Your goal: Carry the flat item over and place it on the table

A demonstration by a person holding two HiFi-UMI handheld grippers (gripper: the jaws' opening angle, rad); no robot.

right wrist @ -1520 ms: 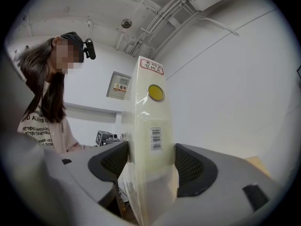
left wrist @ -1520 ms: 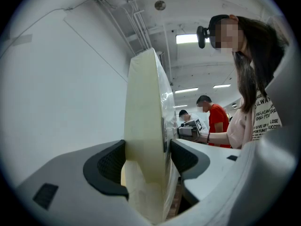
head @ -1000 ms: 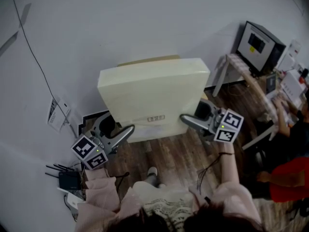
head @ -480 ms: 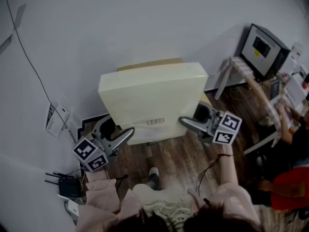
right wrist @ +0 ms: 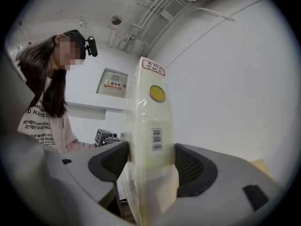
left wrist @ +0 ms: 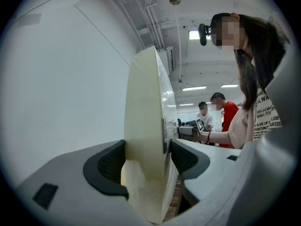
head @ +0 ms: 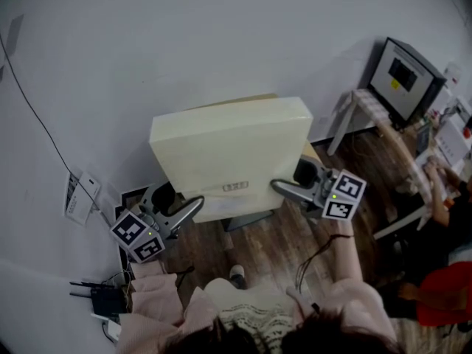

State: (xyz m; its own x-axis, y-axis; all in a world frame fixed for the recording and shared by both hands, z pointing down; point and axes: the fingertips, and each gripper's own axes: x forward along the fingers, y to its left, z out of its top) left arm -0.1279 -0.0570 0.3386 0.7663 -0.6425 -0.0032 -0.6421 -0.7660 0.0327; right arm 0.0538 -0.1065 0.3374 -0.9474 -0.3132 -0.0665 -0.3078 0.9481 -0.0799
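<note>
The flat item (head: 228,150) is a wide cream slab wrapped in clear film, held upright off the floor in front of a white wall. My left gripper (head: 184,206) is shut on its lower left edge and my right gripper (head: 286,187) on its lower right edge. In the left gripper view the flat item (left wrist: 146,126) stands edge-on between the black pads (left wrist: 110,166) of the left gripper (left wrist: 146,163). The right gripper view shows the flat item (right wrist: 153,126), with a barcode label and a yellow sticker, clamped in the right gripper (right wrist: 149,163).
A white wall (head: 184,43) fills the far side above a wooden floor (head: 273,245). A black router (head: 96,301) lies at the lower left. A paper (head: 74,196) hangs on the wall. A table with a monitor (head: 404,72) and seated people stand at the right.
Both grippers have carried the flat item along the wall with the same grip. In the head view the router and the wall paper have slid toward the left edge.
</note>
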